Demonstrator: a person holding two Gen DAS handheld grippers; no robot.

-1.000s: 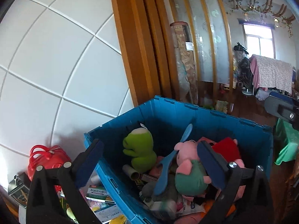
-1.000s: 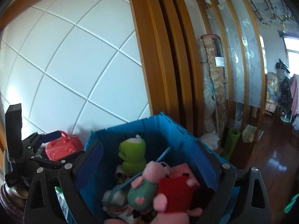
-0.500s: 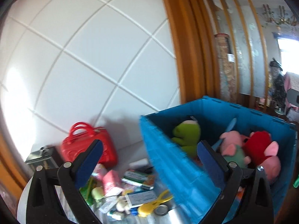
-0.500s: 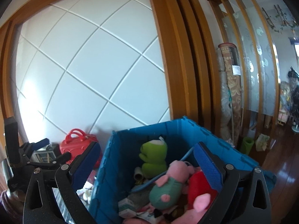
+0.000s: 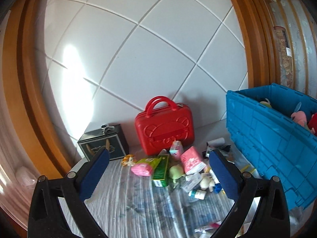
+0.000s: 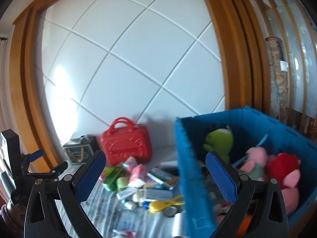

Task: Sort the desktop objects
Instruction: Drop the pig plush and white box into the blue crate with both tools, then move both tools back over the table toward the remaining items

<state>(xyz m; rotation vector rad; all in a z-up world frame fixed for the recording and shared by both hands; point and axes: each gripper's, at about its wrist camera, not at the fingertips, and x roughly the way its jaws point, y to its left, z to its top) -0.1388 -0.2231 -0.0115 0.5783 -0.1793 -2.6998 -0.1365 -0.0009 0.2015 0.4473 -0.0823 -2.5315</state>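
Note:
A pile of small items lies on the striped table: a green box [image 5: 160,167], a pink packet [image 5: 191,160], a pink pouch [image 5: 142,169], a green plush [image 5: 176,172] and small bottles. My left gripper [image 5: 158,175] is open and empty, held above the table in front of the pile. My right gripper [image 6: 156,175] is open and empty, straddling the left wall of the blue crate [image 6: 186,158]. The crate [image 5: 273,138] holds a green frog plush [image 6: 219,141], a pink pig plush [image 6: 255,161] and a red plush [image 6: 281,167]. A yellow clip [image 6: 164,205] lies beside the crate.
A red toy suitcase [image 5: 164,127] and a dark tin box [image 5: 103,143] stand against the white tiled wall. The left gripper's body [image 6: 17,170] shows at the far left of the right wrist view. Wooden frames flank the wall.
Both views have swung left, away from the crate's inside toward the table. The left gripper now faces the pile and suitcase. Both grippers stayed open.

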